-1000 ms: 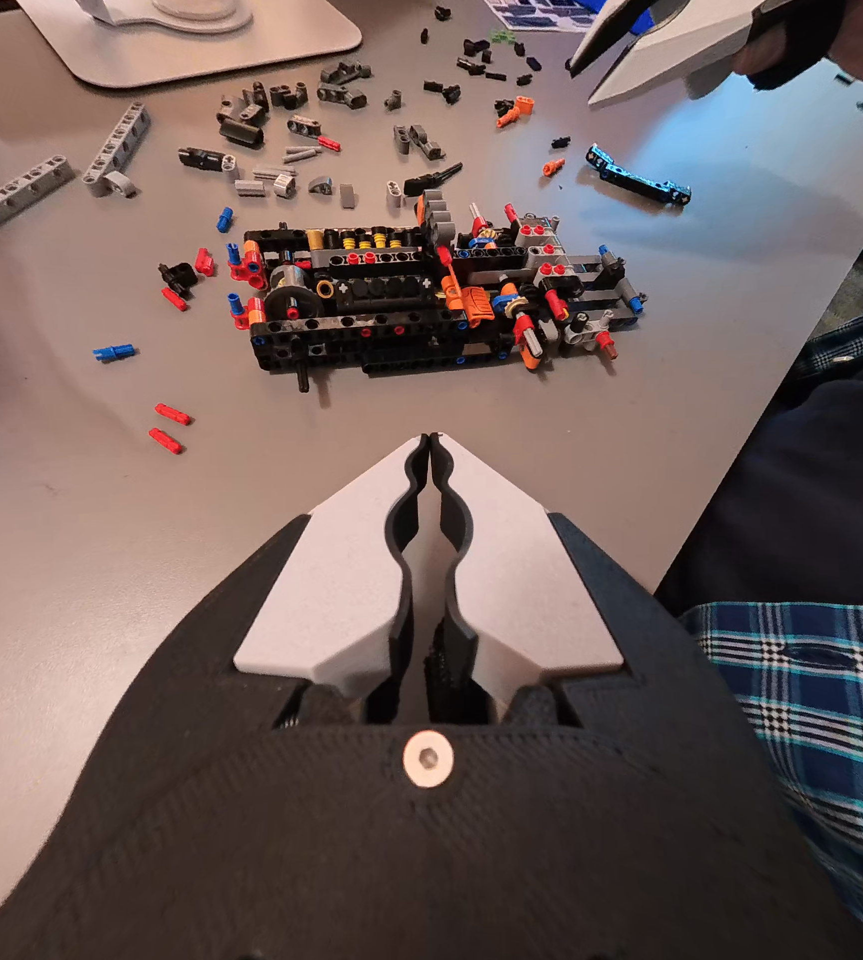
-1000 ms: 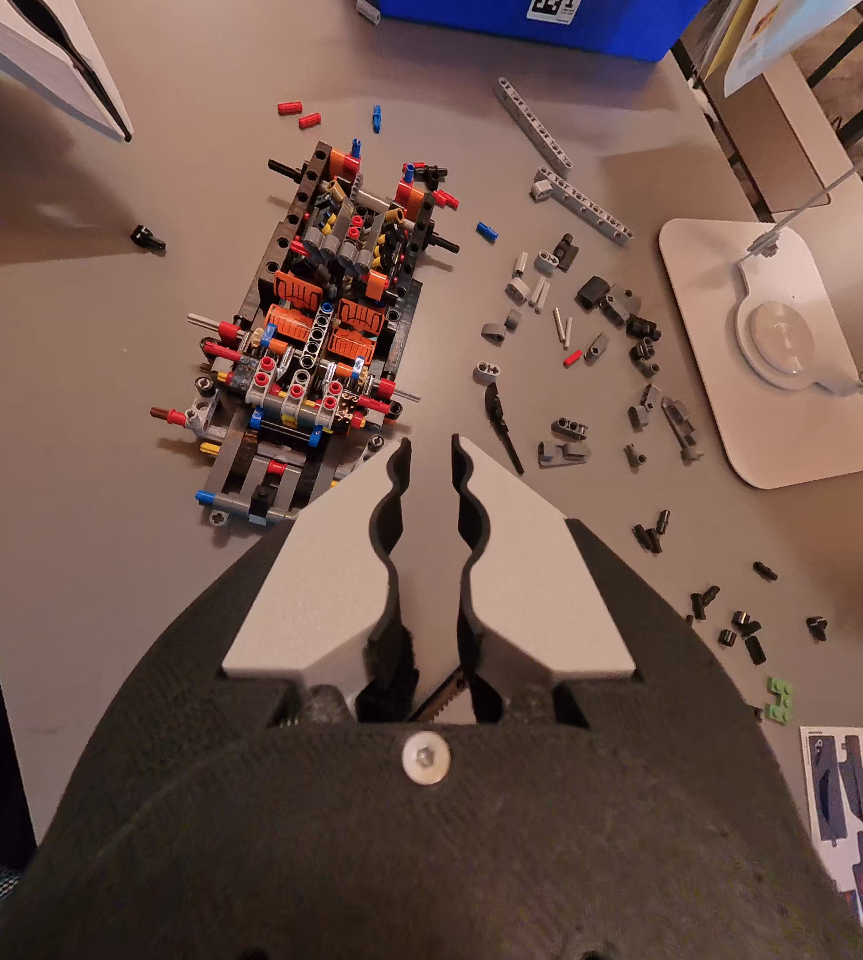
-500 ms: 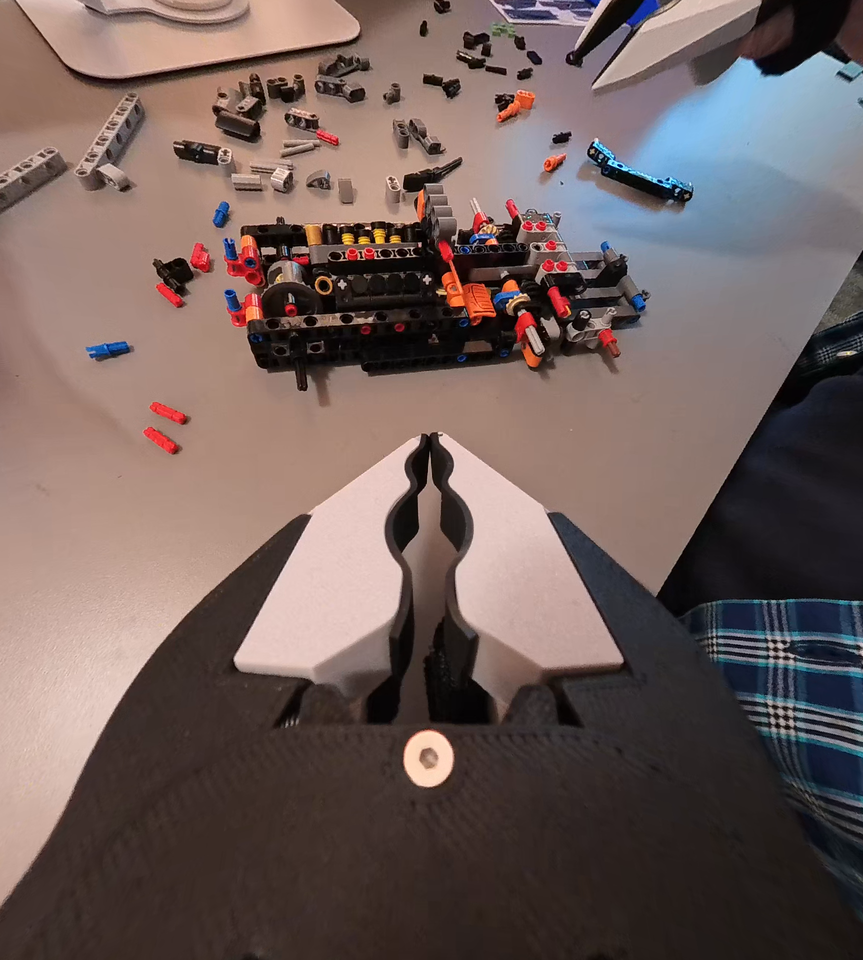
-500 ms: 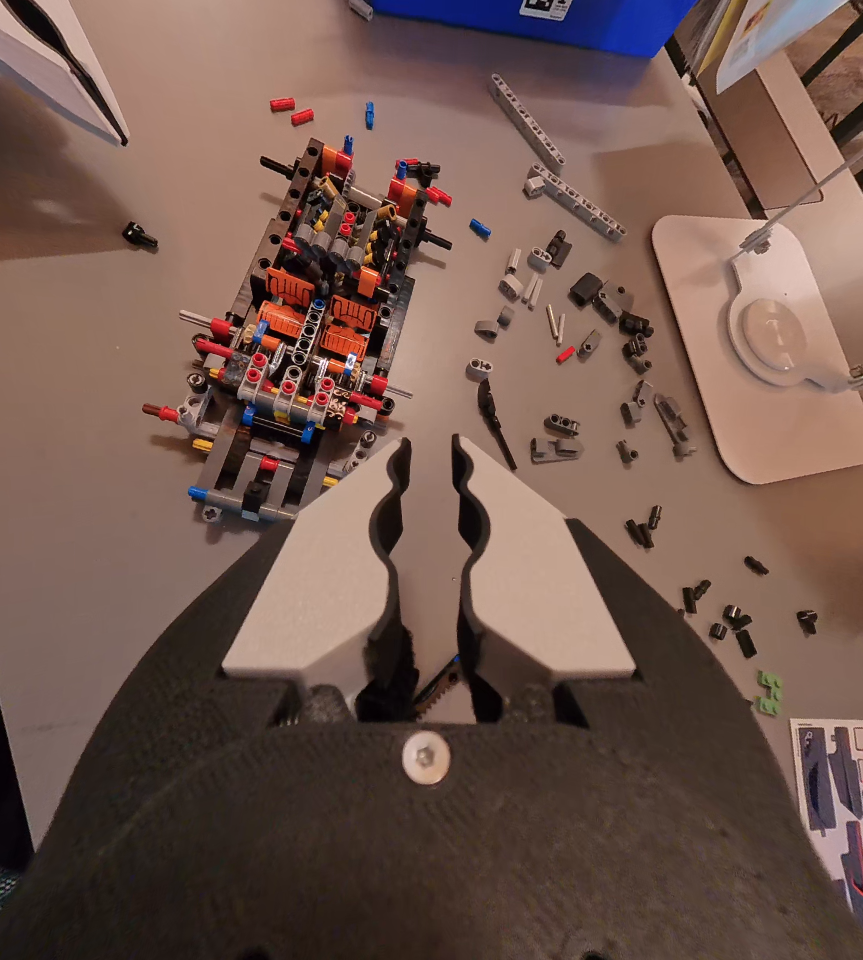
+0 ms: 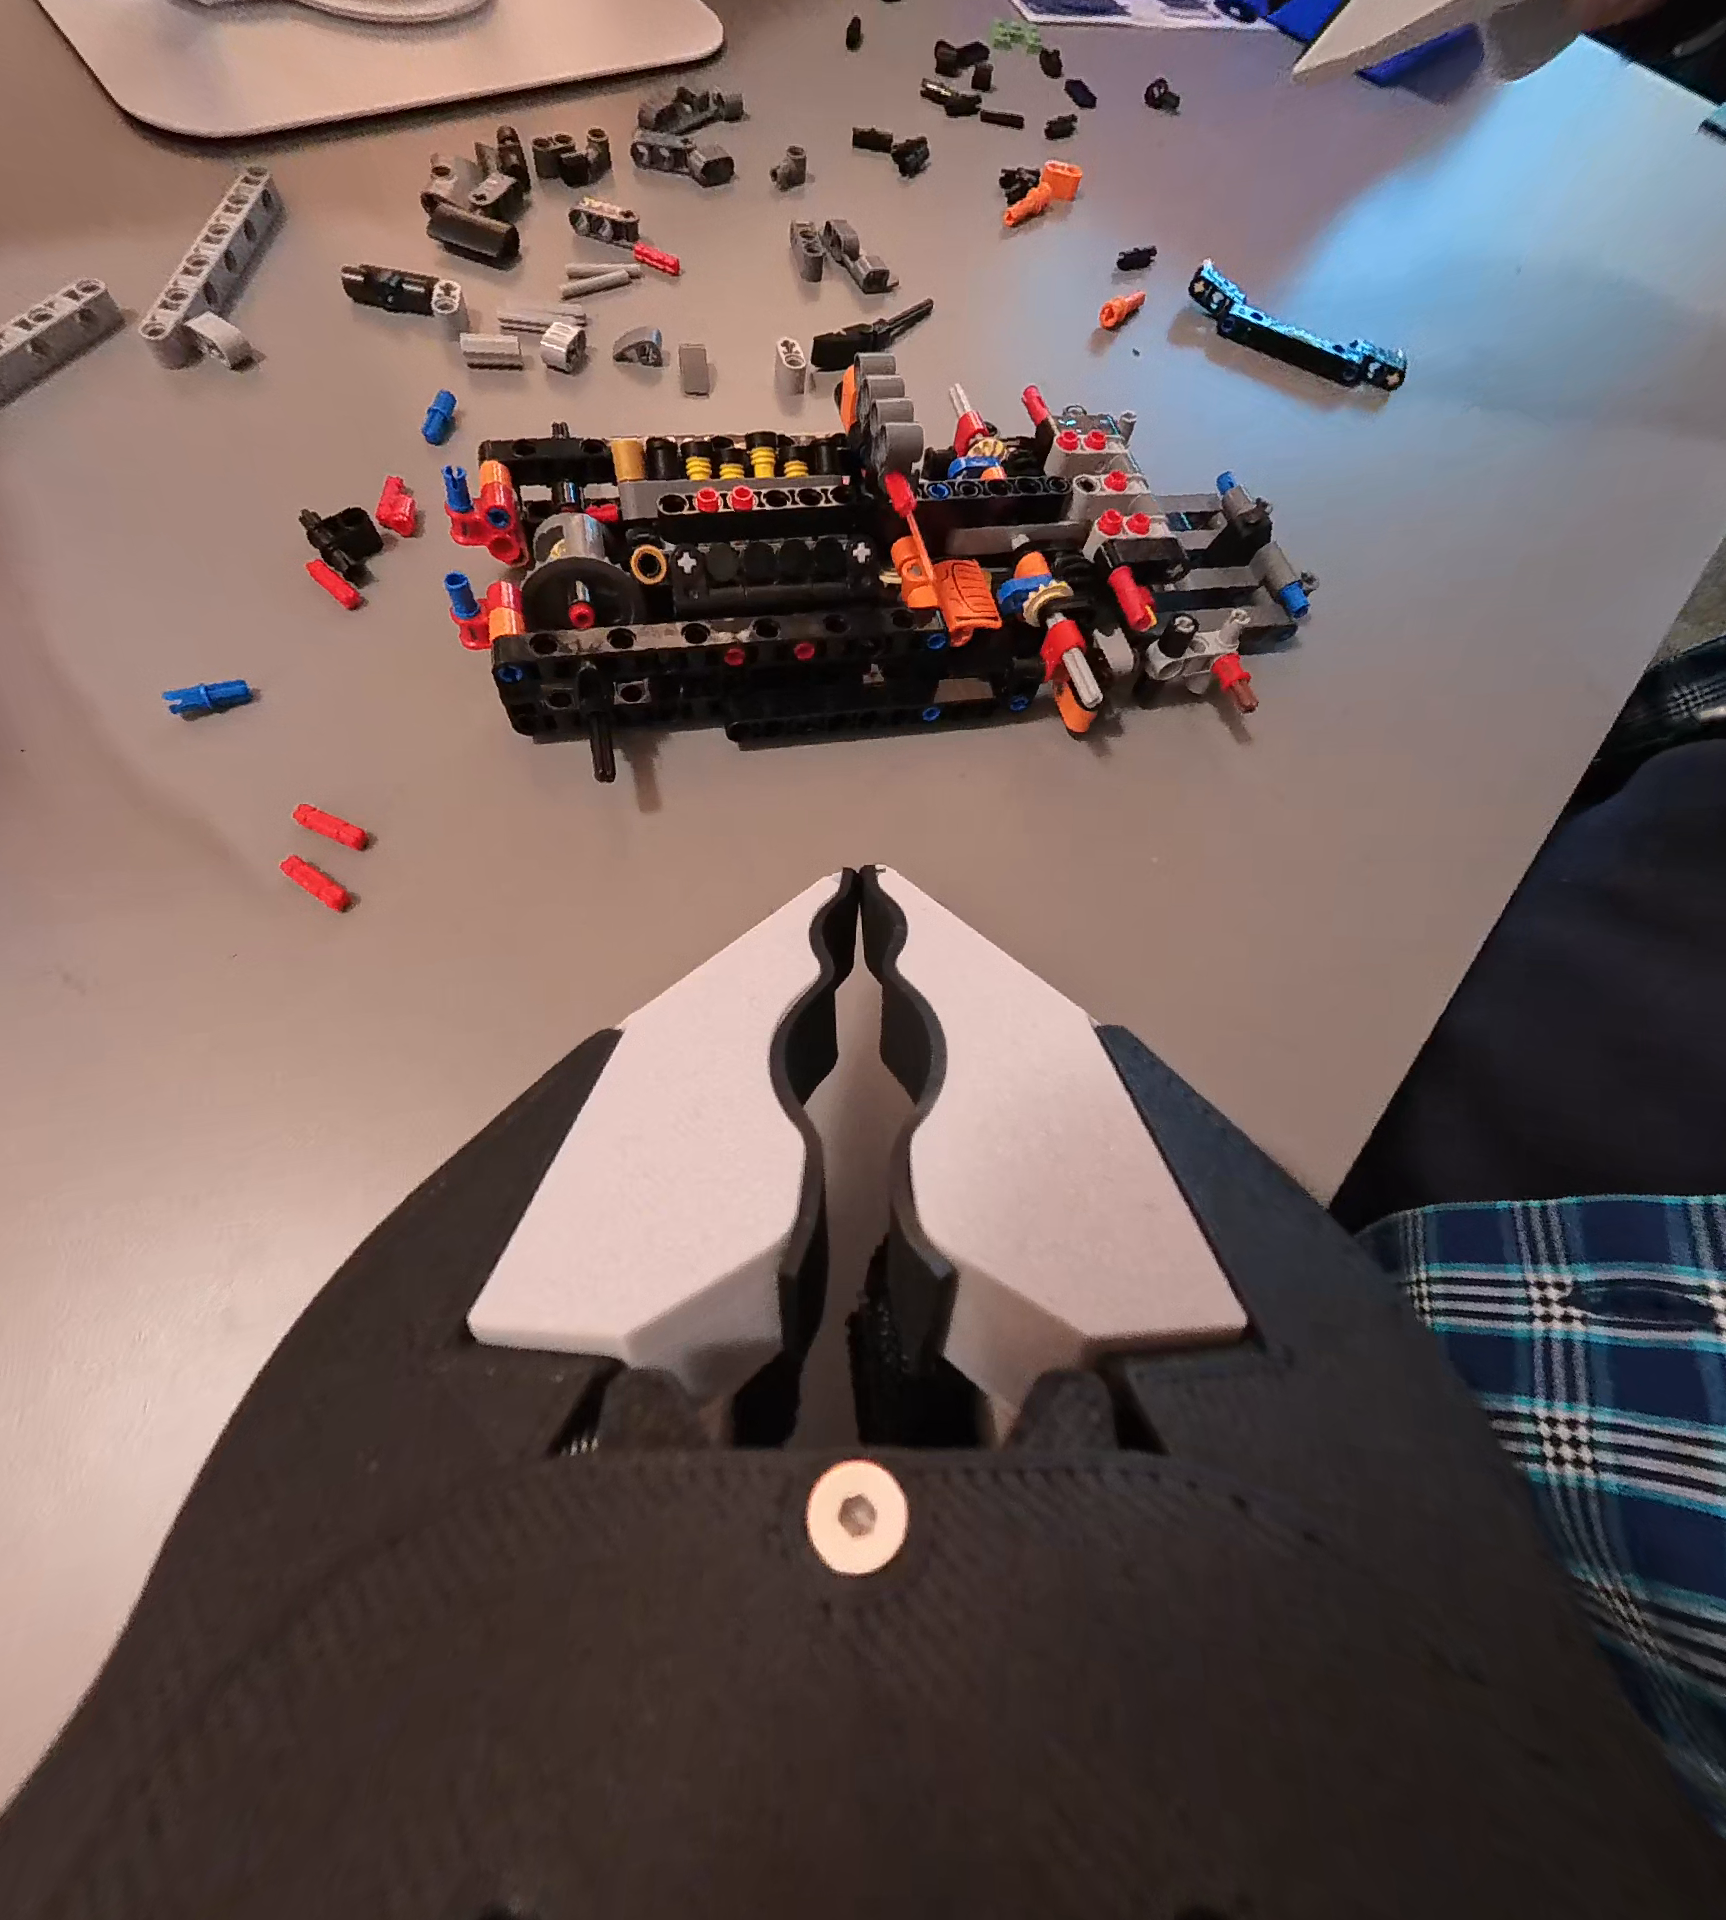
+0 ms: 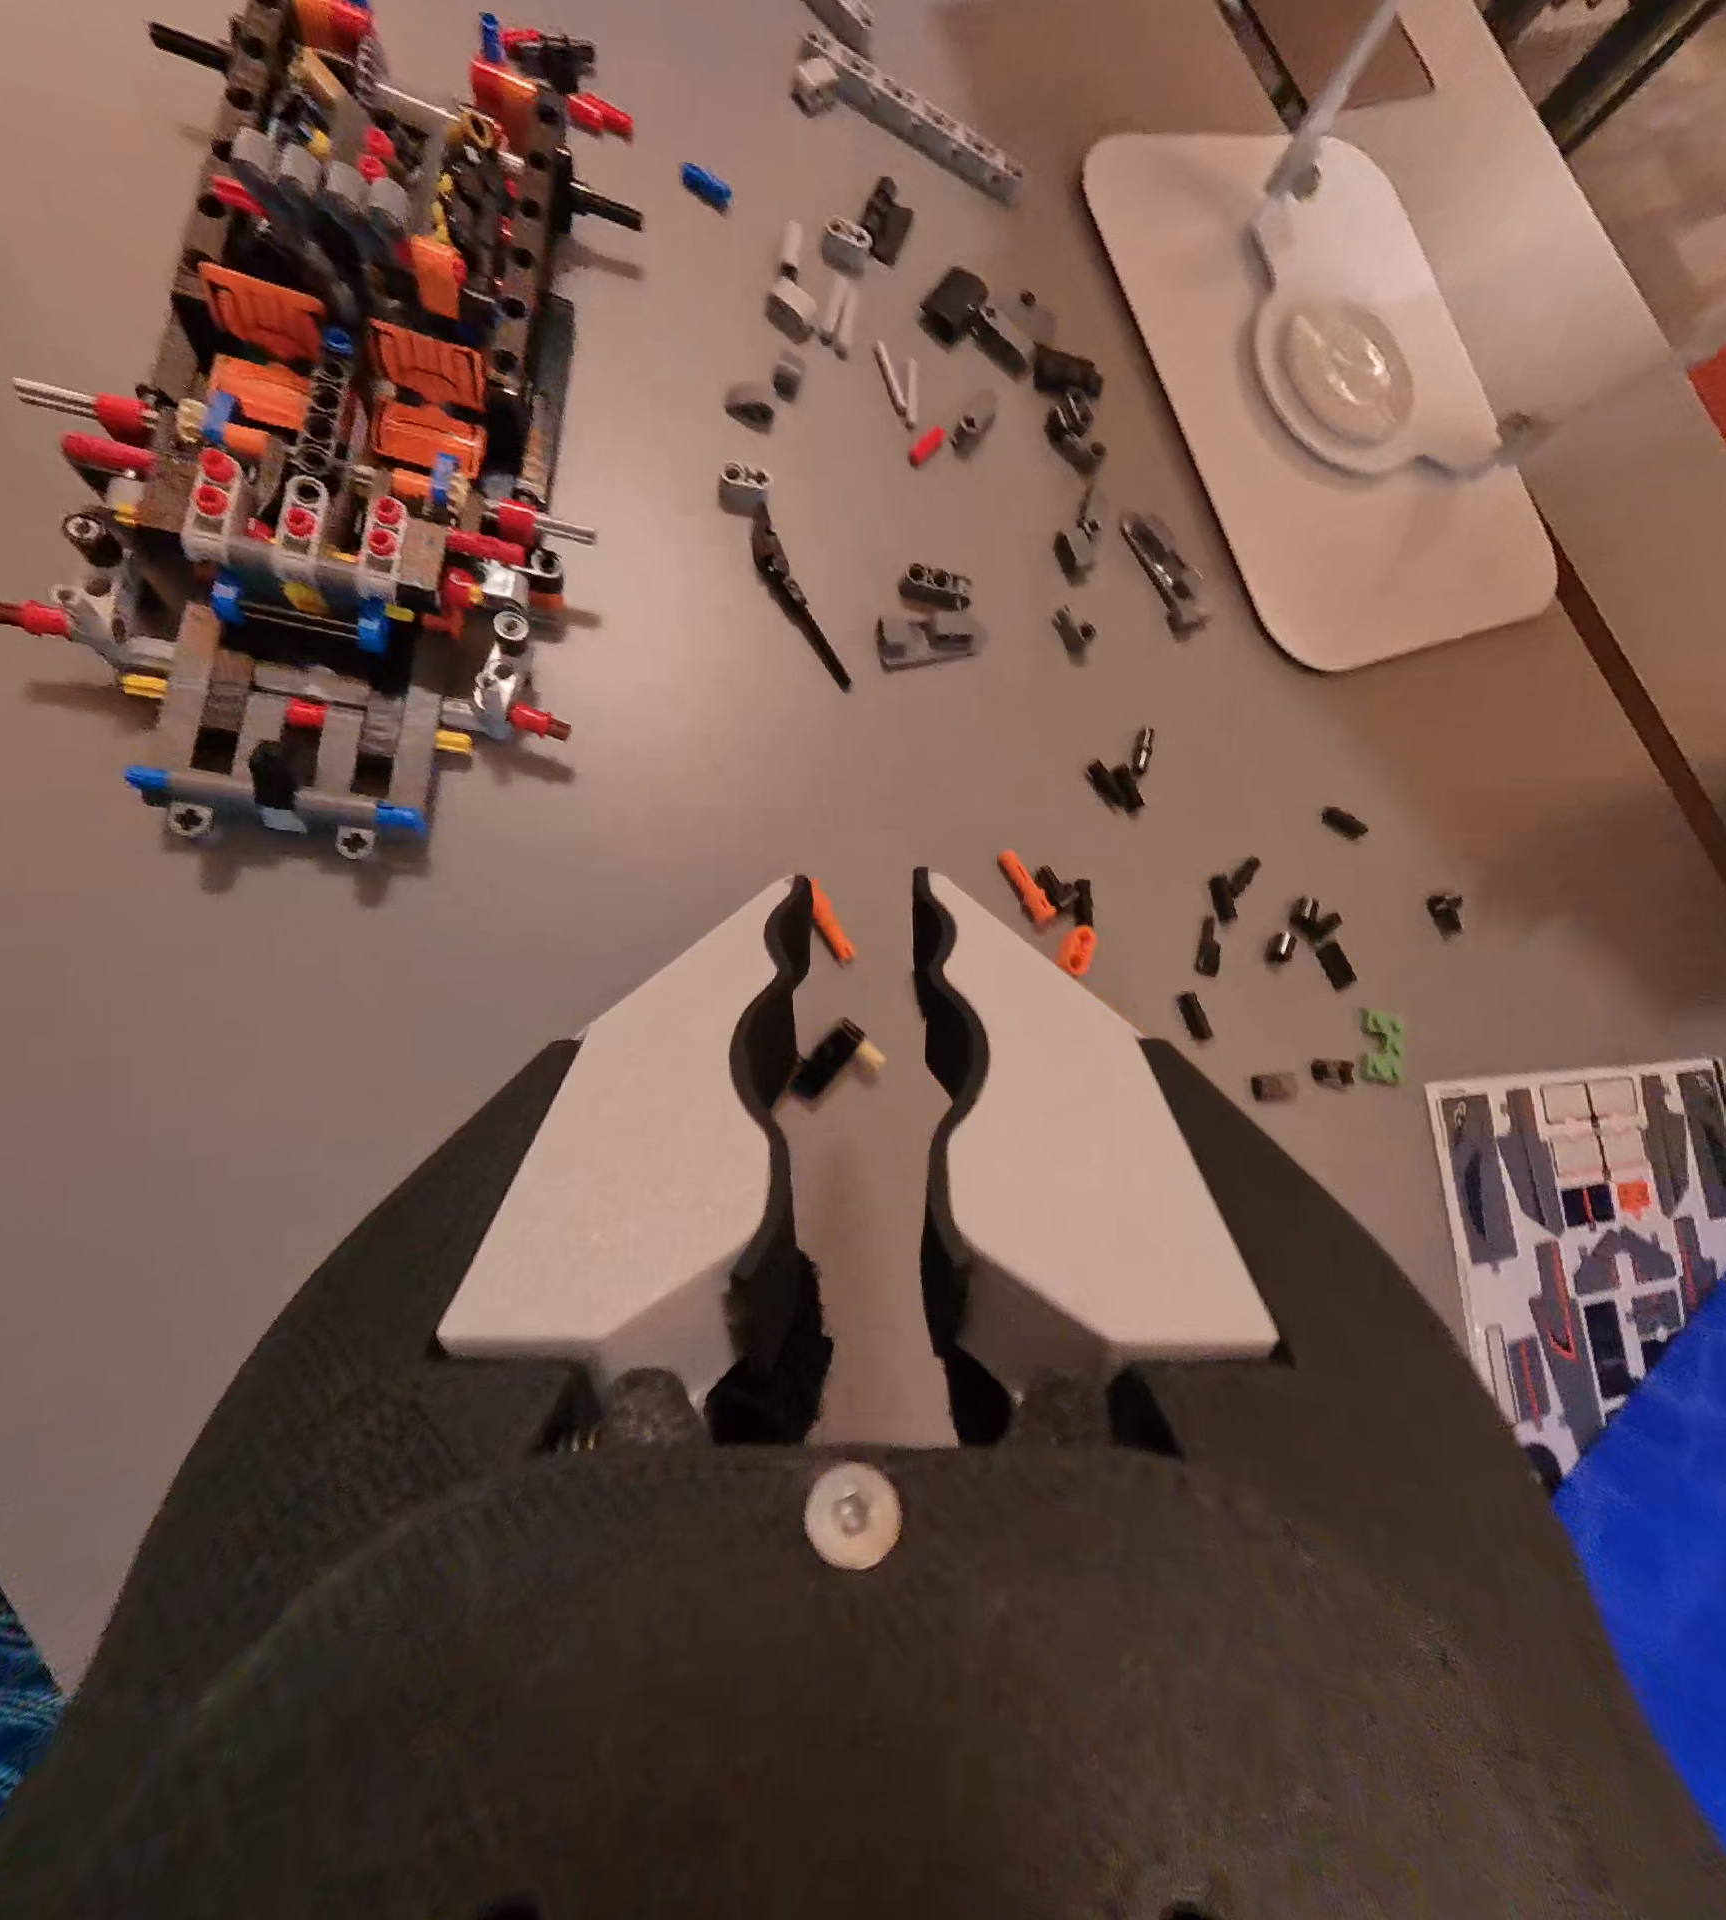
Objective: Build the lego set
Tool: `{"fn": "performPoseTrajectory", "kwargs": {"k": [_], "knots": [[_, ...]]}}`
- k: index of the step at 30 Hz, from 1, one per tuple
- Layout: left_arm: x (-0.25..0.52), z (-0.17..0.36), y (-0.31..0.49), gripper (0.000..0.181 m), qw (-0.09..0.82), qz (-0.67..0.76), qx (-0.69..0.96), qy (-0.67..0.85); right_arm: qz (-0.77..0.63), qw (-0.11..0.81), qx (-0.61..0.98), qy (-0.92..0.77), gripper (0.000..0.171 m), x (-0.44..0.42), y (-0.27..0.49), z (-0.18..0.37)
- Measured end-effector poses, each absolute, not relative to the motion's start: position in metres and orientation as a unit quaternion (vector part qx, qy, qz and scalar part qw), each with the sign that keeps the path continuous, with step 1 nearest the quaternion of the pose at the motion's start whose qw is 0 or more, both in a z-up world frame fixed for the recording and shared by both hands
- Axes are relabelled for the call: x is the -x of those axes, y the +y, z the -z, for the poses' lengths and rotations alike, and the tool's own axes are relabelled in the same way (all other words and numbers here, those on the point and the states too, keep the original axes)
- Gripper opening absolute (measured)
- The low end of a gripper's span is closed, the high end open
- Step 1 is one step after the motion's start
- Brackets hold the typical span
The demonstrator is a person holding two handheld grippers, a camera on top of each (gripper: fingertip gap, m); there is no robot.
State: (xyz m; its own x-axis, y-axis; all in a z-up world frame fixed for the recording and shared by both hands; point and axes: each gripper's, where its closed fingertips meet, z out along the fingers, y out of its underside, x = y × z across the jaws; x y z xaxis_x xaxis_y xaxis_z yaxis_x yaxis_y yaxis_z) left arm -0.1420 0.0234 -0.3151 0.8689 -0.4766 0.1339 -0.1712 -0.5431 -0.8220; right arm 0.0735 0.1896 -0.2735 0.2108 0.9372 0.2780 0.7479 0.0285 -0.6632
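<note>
Left wrist view, read from left to right: two long grey beams (image 5: 210, 255) are being shown lying at the far left of the grey table (image 5: 111, 1039), with a blue pin (image 5: 206, 696) and two red pins (image 5: 324, 854) scattered nearer the camera. At centre, the partly built lego chassis (image 5: 869, 582) is being seen resting flat on the table, well apart from the left gripper (image 5: 859, 873), whose jaws are being held clenched with nothing between them. Small grey and black parts are being shown strewn beyond the chassis, and a dark blue beam (image 5: 1295, 338) is lying to its right. A plaid sleeve (image 5: 1669, 1403) is being seen at the right edge.

Right wrist view, left to right: the chassis (image 6: 319, 416) is being shown at upper left, clear of the right gripper (image 6: 857, 894). That gripper's jaws are being held released, parted over the table; an orange pin (image 6: 831, 923) and a black connector with a pale tip (image 6: 833, 1058) are being seen lying between the fingers, ungripped. Loose black pins (image 6: 1295, 925) are being shown to the right, then a green piece (image 6: 1383, 1044), a sticker sheet (image 6: 1607, 1226) and a white lamp base (image 6: 1358, 416).
</note>
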Motion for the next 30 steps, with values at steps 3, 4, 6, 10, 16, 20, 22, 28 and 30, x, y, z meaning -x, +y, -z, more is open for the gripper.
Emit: {"fn": "performPoseTrajectory", "kwargs": {"k": [3, 4, 6, 10, 16, 20, 22, 28, 30], "knots": [[0.142, 0.316, 0.025, 0.0, 0.438, 0.17, 0.863, 0.189, -0.129, 0.37, 0.685, -0.615, 0.018, -0.076, 0.194, 0.273], [0.141, 0.316, 0.026, 0.0, 0.436, 0.168, 0.863, 0.19, -0.129, 0.368, 0.68, -0.62, 0.018, -0.073, 0.194, 0.274], [0.14, 0.317, 0.027, 0.0, 0.436, 0.167, 0.864, 0.191, -0.132, 0.362, 0.67, -0.635, 0.019, -0.064, 0.193, 0.278], [0.139, 0.317, 0.028, 0.0, 0.435, 0.164, 0.864, 0.195, -0.145, 0.338, 0.638, -0.677, 0.02, -0.032, 0.188, 0.293], [0.143, 0.315, 0.029, 0.0, 0.438, 0.161, 0.863, 0.192, -0.16, 0.31, 0.612, -0.71, 0.021, 0.011, 0.194, 0.311], [0.146, 0.315, 0.029, 0.0, 0.44, 0.163, 0.863, 0.188, -0.138, 0.302, 0.605, -0.724, 0.023, 0.017, 0.207, 0.314], [0.148, 0.315, 0.028, 0.0, 0.441, 0.165, 0.863, 0.184, -0.15, 0.303, 0.611, -0.716, 0.02, 0.011, 0.214, 0.307], [0.149, 0.316, 0.029, 0.0, 0.441, 0.176, 0.861, 0.18, -0.099, 0.311, 0.648, -0.688, 0.019, -0.04, 0.247, 0.292], [0.15, 0.316, 0.029, 0.0, 0.442, 0.176, 0.861, 0.179, -0.094, 0.309, 0.667, -0.672, 0.018, -0.065, 0.254, 0.287]]}}
